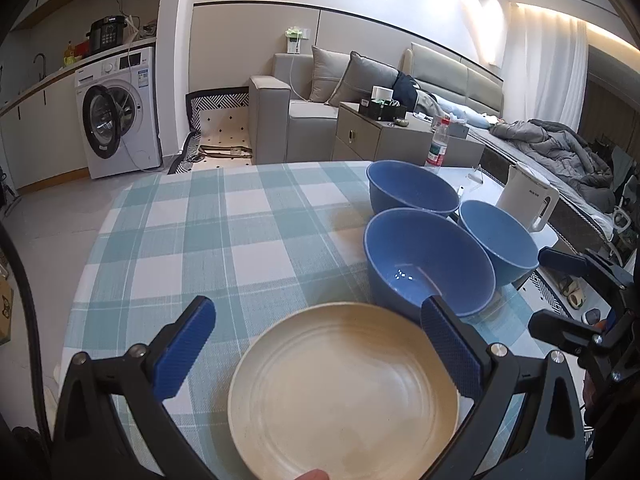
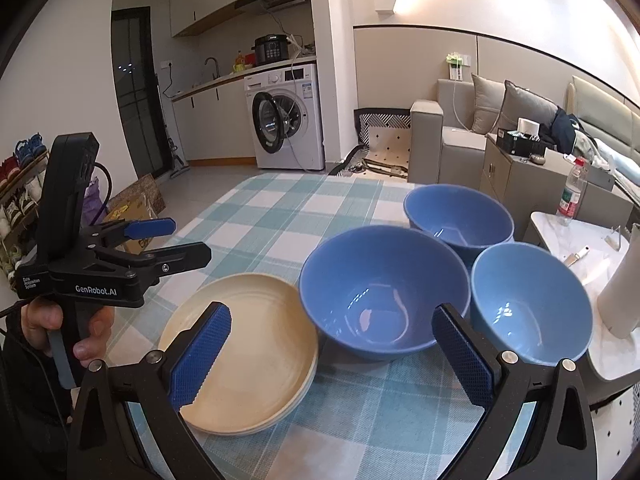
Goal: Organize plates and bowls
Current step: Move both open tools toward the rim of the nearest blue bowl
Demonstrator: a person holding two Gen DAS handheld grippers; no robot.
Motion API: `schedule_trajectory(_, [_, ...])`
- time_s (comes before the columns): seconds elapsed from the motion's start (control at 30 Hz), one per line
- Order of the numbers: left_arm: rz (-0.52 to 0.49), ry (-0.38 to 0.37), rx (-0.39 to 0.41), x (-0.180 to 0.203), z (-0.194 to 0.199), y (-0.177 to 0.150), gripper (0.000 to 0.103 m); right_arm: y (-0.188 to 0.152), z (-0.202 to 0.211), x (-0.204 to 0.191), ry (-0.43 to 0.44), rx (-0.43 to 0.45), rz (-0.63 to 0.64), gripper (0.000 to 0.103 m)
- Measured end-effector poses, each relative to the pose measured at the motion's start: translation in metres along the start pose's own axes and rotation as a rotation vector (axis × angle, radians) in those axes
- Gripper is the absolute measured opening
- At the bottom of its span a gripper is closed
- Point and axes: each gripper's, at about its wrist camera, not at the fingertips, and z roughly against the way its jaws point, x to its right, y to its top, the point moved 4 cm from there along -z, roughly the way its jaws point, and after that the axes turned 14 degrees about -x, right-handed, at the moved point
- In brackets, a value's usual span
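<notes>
1. Cream plates [image 2: 244, 356] lie stacked on the checked worktop [image 1: 208, 240], just beside three blue bowls [image 2: 384, 292].
2. Left tongs [image 1: 316, 356] and right tongs [image 2: 332, 356] hover, both spread apart, empty.
3. Beyond: washing machine [image 1: 118, 116], grey sofa [image 1: 304, 116].

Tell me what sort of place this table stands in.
Most likely a small studio flat, kitchen and living area in one room: a washing machine under the kitchen counter, a grey sofa just beyond it, and a checked tablecloth on the table.
</notes>
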Motion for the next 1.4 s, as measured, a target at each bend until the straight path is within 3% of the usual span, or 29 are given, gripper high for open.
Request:
schedule_trajectory(0.67, [-0.031,-0.009,0.029,0.010,-0.004,0.037,0.103,0.028,0.020,0.046,-0.065,0.016,-0.007,0.102])
schedule_trajectory(1.13, [-0.050,0.029,0.025,0.017,-0.016,0.060,0.103,0.041,0.018,0.083,-0.082,0.011,-0.054,0.102])
schedule_trajectory(1.4, [-0.066,0.008,0.012,0.025,-0.023,0.074,0.103,0.047,0.011,0.109,-0.093,-0.015,-0.108,0.102])
